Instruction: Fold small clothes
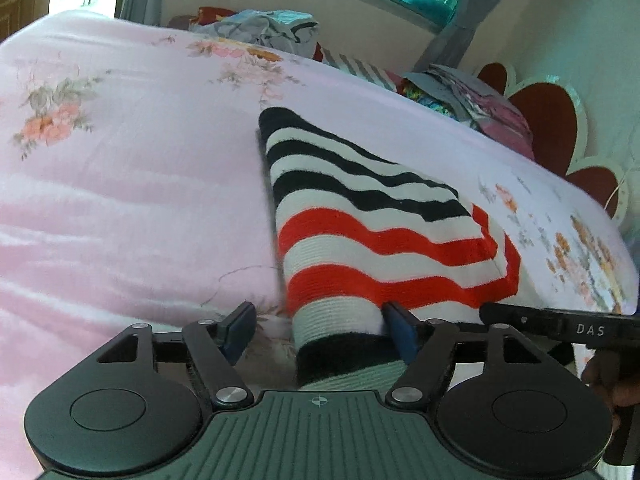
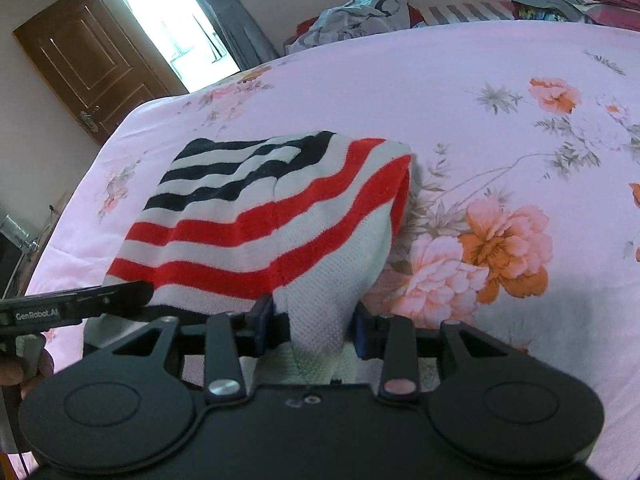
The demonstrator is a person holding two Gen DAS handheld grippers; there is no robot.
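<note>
A small knitted garment (image 1: 372,216) with black, white and red stripes lies partly folded on the pink floral bed sheet (image 1: 132,184). My left gripper (image 1: 320,330) is open, its fingers wide apart around the garment's near left corner. In the right wrist view the same garment (image 2: 264,208) rises from the sheet (image 2: 480,92). My right gripper (image 2: 314,324) is open, its blue pads on either side of the white near corner. Each gripper's side shows in the other's view: the right gripper (image 1: 560,322) and the left gripper (image 2: 72,306).
A pile of loose clothes (image 1: 264,30) lies past the bed's far edge. More folded clothes (image 1: 480,104) sit by the red and white headboard (image 1: 556,120). A brown door (image 2: 88,60) and a bright window (image 2: 172,20) are beyond the bed.
</note>
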